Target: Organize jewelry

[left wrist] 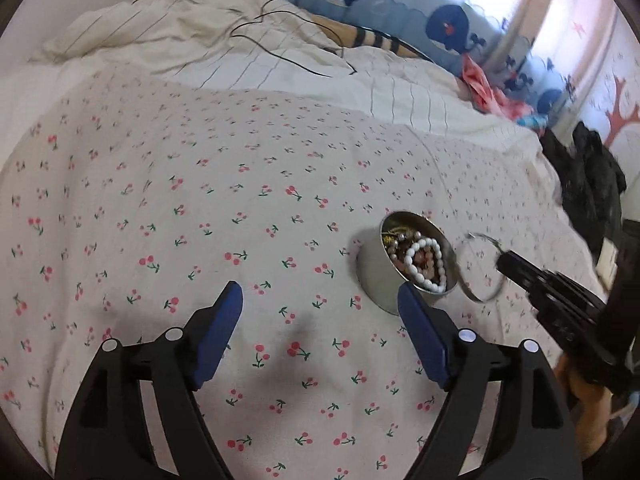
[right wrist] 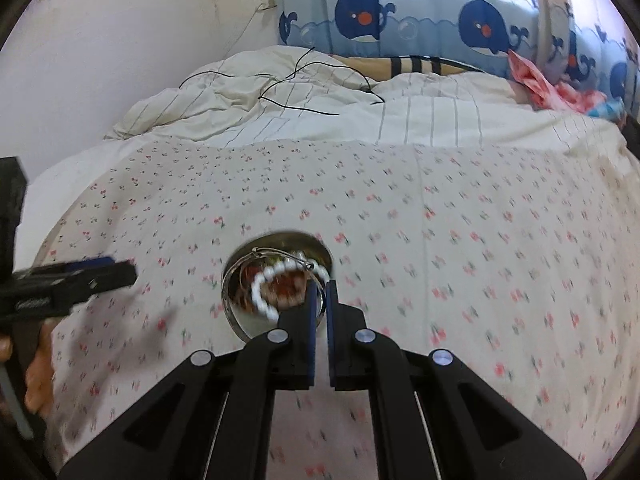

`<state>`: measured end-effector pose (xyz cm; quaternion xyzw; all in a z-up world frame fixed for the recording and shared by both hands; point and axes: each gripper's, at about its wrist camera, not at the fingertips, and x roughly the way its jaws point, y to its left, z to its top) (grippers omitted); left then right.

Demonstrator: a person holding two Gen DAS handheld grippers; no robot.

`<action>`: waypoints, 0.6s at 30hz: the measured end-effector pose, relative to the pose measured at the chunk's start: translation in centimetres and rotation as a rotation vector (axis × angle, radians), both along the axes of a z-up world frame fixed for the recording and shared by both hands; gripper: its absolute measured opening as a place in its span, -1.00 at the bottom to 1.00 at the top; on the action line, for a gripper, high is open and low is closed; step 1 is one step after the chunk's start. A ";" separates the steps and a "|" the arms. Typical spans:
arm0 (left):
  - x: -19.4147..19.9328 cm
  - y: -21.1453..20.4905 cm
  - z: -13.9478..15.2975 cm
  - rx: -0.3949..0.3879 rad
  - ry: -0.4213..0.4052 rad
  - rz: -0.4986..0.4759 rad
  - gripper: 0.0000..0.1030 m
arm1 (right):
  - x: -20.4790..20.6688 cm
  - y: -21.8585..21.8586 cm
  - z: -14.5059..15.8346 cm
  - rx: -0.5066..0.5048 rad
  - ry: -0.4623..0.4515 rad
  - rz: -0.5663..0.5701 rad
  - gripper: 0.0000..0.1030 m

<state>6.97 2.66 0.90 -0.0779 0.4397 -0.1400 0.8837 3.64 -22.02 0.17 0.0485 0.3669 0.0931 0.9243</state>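
Note:
A round silver tin (left wrist: 378, 276) stands on the cherry-print bedsheet (left wrist: 180, 208), holding a white bead bracelet (left wrist: 424, 264) and other beaded jewelry. My right gripper (left wrist: 505, 261) is shut on a thin silver hoop (left wrist: 478, 268) and holds it just right of the tin. In the right wrist view the hoop (right wrist: 240, 276) hangs over the tin (right wrist: 246, 320) in front of the shut right gripper (right wrist: 320, 286). My left gripper (left wrist: 320, 294) is open and empty, above the sheet just left of the tin.
A crumpled striped duvet (left wrist: 248, 48) with black cables (left wrist: 280, 52) lies at the back. A whale-print curtain (right wrist: 420, 16) hangs behind. Pink clothes (left wrist: 480, 84) and a black heap (left wrist: 588, 176) lie at the right.

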 end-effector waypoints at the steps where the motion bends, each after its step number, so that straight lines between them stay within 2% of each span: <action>1: 0.0 0.2 0.1 0.000 -0.001 0.003 0.49 | 0.8 0.7 0.0 -0.017 0.007 0.003 -0.90; 4: -0.1 0.3 0.8 -0.001 -0.021 0.004 0.52 | 2.4 2.1 -0.6 -0.076 0.032 0.005 -0.90; 10: -0.4 0.1 1.3 0.004 -0.028 -0.008 0.59 | 4.6 3.1 -3.0 -0.122 0.110 0.021 -0.90; 11: -0.3 0.1 1.3 0.004 -0.027 -0.009 0.59 | 4.5 3.1 -3.0 -0.120 0.101 0.023 -0.81; 12: -0.4 0.1 1.2 0.007 -0.025 -0.009 0.60 | 4.0 3.0 -2.8 -0.110 0.069 0.026 -0.43; 14: -0.3 -0.1 1.1 0.027 -0.024 -0.011 0.61 | 2.6 2.4 -2.2 -0.091 0.006 -0.001 0.06; 18: -0.8 -1.0 0.9 0.092 -0.043 -0.011 0.68 | -1.1 1.1 -1.5 -0.062 -0.017 -0.024 0.11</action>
